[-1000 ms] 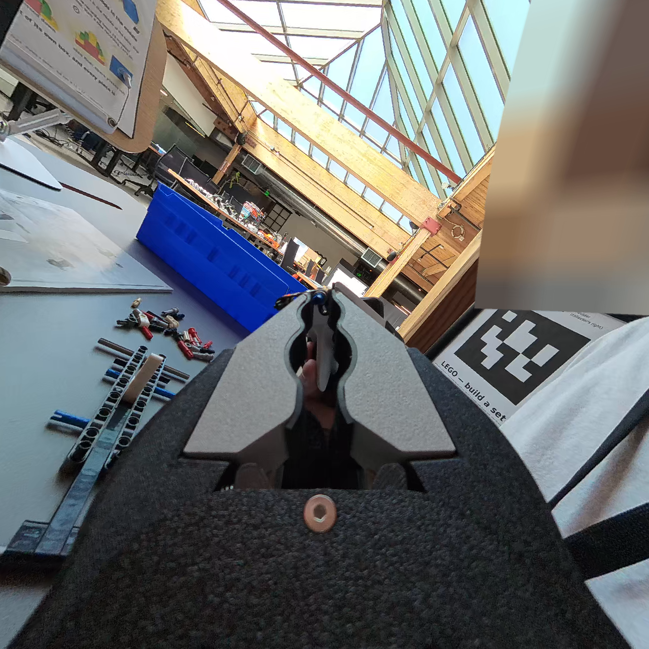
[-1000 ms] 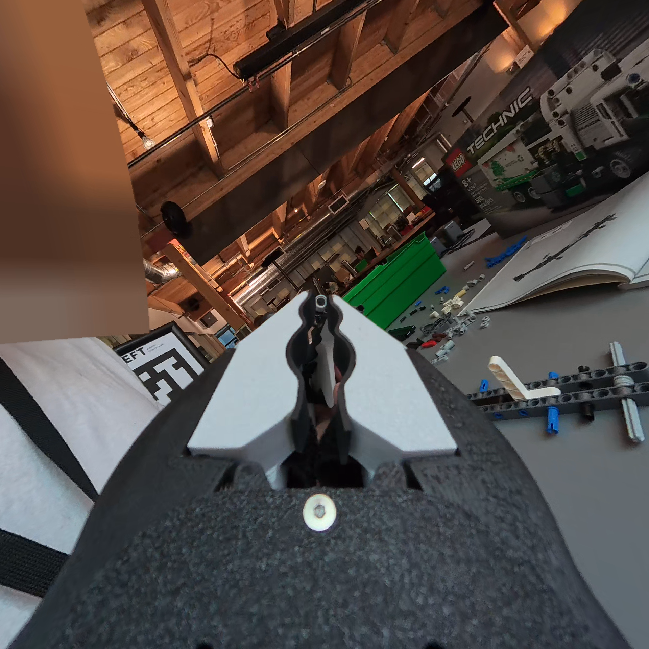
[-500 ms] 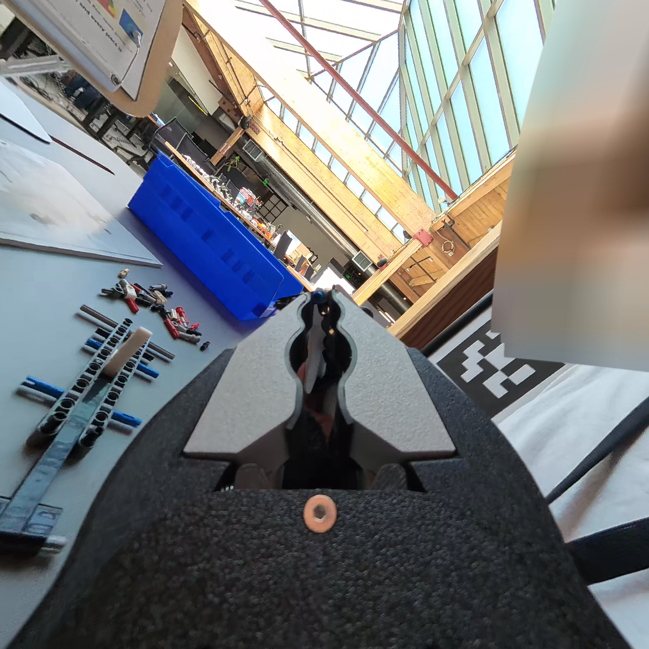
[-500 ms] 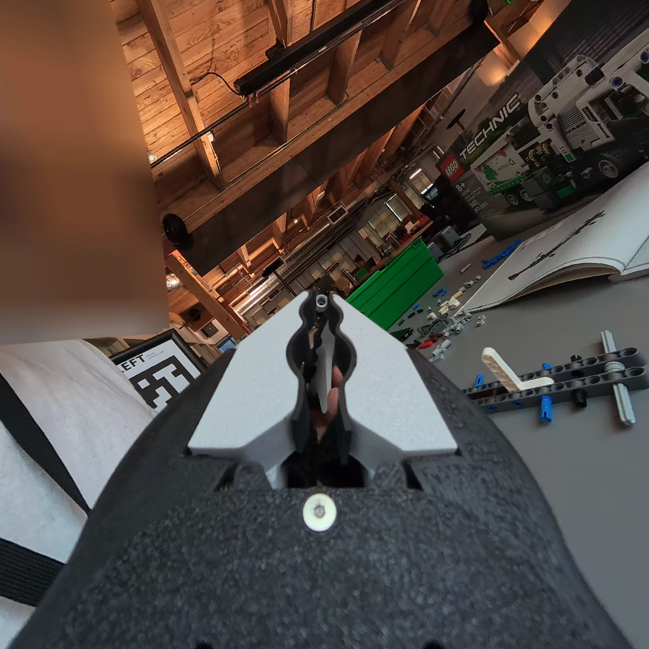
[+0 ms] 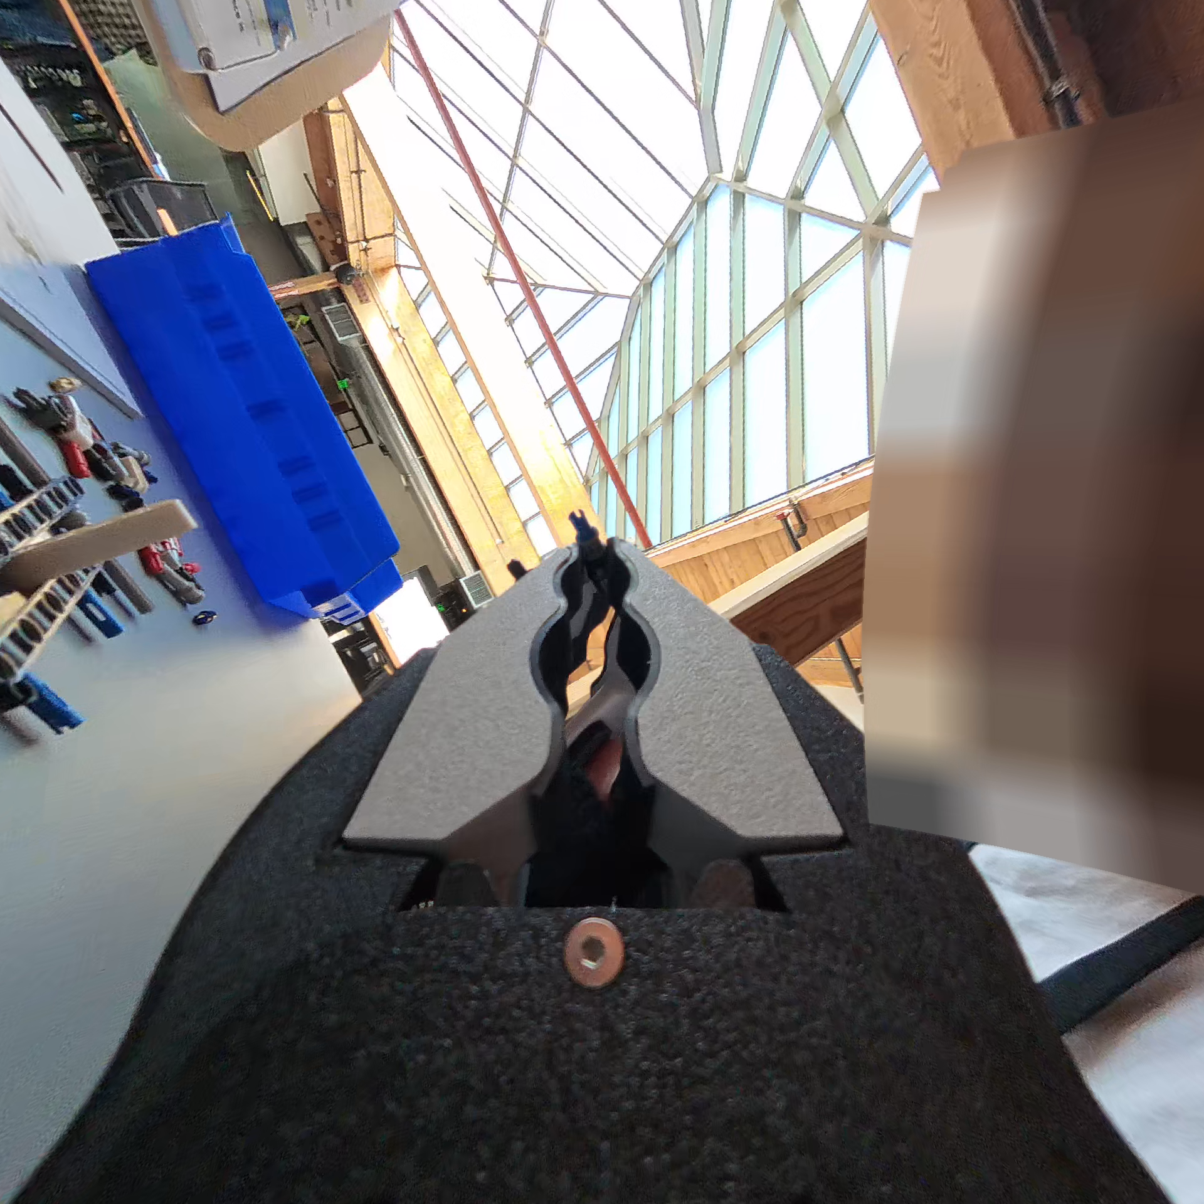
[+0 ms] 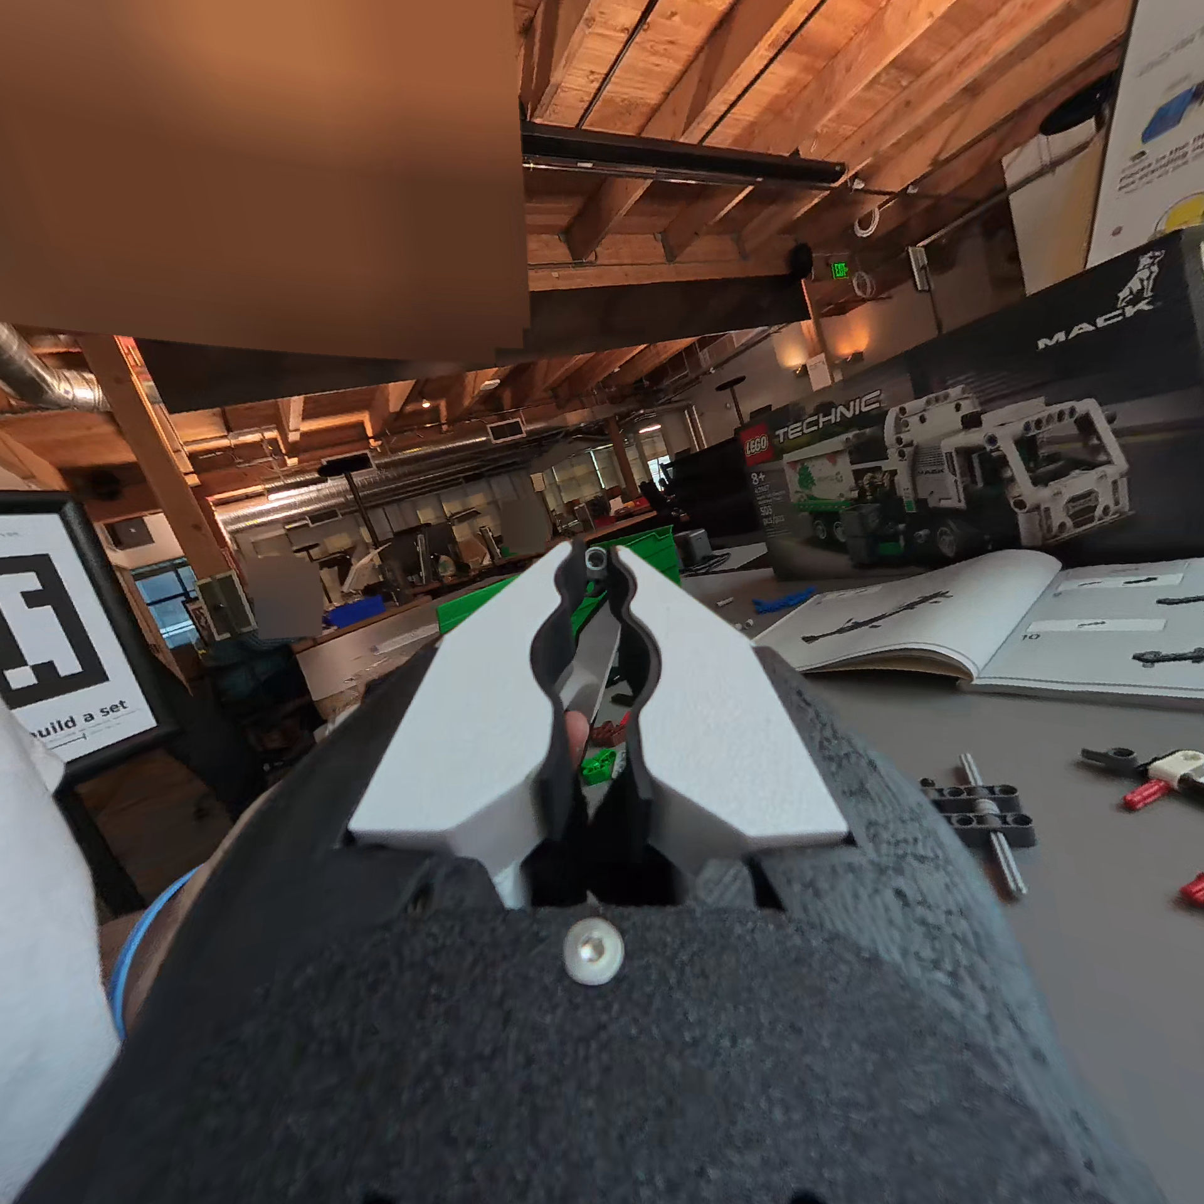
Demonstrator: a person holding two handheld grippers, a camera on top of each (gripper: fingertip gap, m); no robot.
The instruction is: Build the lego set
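Observation:
My left gripper (image 5: pixel 589 554) is raised off the table, points up toward the skylight and is shut on a small dark blue pin (image 5: pixel 582 529) that sticks out past the tips. My right gripper (image 6: pixel 594 565) is shut on a small grey round piece (image 6: pixel 595 560) at its tips, held above the table. The black beam assembly (image 5: pixel 36 515) with a tan piece (image 5: pixel 98 537) lies at the left edge of the left wrist view. In the right wrist view, part of the black beams with a grey axle (image 6: pixel 984 808) lies to the right of my gripper.
A blue bin (image 5: pixel 260 430) stands behind loose red and grey pins (image 5: pixel 163 560). In the right wrist view an open instruction booklet (image 6: pixel 977 625), the set's box (image 6: pixel 945 482), a green bin (image 6: pixel 456 609) and red pins (image 6: pixel 1146 793) sit on the grey table (image 6: pixel 1075 945). A framed marker card (image 6: pixel 58 625) stands at the left.
Both grippers have swung and rolled: the left now tilts further up with the table rolled to its left, the right has levelled and turned toward the booklet and box. Both stay shut on their pieces.

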